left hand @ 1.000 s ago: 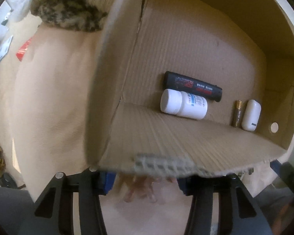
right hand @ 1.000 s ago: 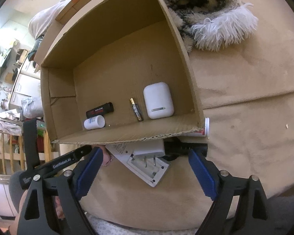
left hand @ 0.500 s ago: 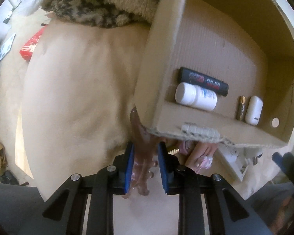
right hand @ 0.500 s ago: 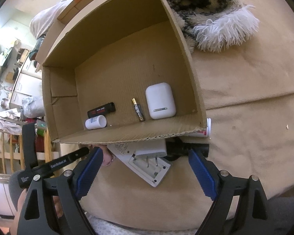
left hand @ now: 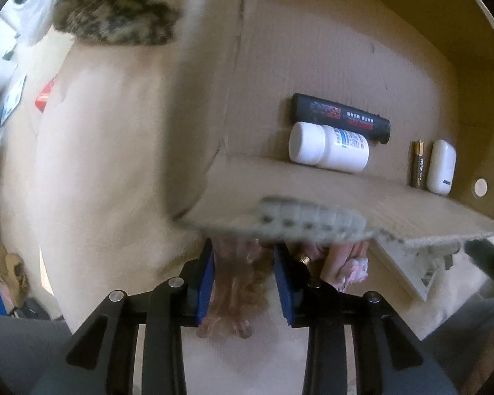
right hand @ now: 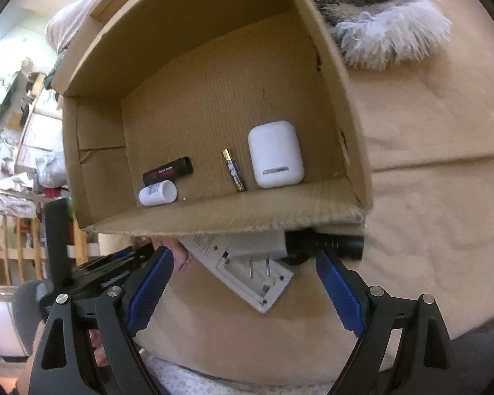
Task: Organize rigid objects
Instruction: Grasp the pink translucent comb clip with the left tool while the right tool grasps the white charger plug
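Observation:
An open cardboard box point(right hand: 355, 151) point(left hand: 201, 125) stands on a beige bed cover. In it lie a black bar point(left hand: 341, 118), a white pill bottle point(left hand: 329, 148), a battery point(right hand: 234, 171) and a white earbud case point(right hand: 275, 154). My left gripper point(left hand: 243, 283) points straight down at the box's near wall, with a translucent brown hair clip point(left hand: 237, 299) between its pads. The pads touch the clip while the jaws are opening slightly. My right gripper point(right hand: 247, 291) is open, its jaws closing a little. A white plug adapter point(right hand: 257, 270) lies ahead of it, untouched, beside a black flashlight point(right hand: 329, 245).
A pink item point(left hand: 345, 263) lies half hidden under the box's edge. A furry patterned blanket point(right hand: 378, 16) sits behind the box on the right. A red packet point(left hand: 44, 98) lies on the cover, far left. A wooden rail point(right hand: 16, 250) and room clutter border the bed.
The left jaws came together around the hair clip, then widened a little. The right jaws have narrowed slightly. In the left wrist view the box wall looms nearer again than half a second ago.

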The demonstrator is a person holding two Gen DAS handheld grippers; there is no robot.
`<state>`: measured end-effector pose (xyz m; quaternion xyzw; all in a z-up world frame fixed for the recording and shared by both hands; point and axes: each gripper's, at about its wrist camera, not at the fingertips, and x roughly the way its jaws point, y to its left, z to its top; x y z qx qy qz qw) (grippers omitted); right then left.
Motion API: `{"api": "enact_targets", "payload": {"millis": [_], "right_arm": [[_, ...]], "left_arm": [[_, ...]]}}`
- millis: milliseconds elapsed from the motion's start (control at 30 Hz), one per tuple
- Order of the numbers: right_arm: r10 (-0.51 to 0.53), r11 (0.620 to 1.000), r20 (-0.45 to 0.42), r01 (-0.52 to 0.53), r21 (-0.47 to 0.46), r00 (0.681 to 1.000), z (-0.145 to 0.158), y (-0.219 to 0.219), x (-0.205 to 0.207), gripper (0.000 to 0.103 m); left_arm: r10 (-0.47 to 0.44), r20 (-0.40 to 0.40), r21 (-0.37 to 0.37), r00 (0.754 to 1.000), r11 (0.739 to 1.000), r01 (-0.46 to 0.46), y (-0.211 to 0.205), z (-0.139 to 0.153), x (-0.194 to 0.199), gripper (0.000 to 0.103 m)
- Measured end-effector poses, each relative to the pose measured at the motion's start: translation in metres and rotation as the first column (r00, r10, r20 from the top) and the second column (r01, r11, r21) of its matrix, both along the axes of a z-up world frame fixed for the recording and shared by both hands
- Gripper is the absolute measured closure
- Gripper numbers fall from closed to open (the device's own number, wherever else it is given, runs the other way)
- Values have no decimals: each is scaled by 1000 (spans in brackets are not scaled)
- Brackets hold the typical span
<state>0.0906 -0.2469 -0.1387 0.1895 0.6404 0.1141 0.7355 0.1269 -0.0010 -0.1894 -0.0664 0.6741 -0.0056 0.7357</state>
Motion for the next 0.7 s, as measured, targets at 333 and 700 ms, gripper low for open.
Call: {"api": "enact_targets", "payload": {"millis": [333, 700], "right_arm": [[123, 976, -53, -131, -174, 991, -29, 33, 21, 49], [181, 966, 15, -175, -191, 983, -10, 41, -2, 59]], "left_arm": [[19, 18, -5, 1000, 1000, -19, 14, 3, -8, 73], [18, 52, 12, 998, 1000, -19, 1, 31, -34, 73]]}}
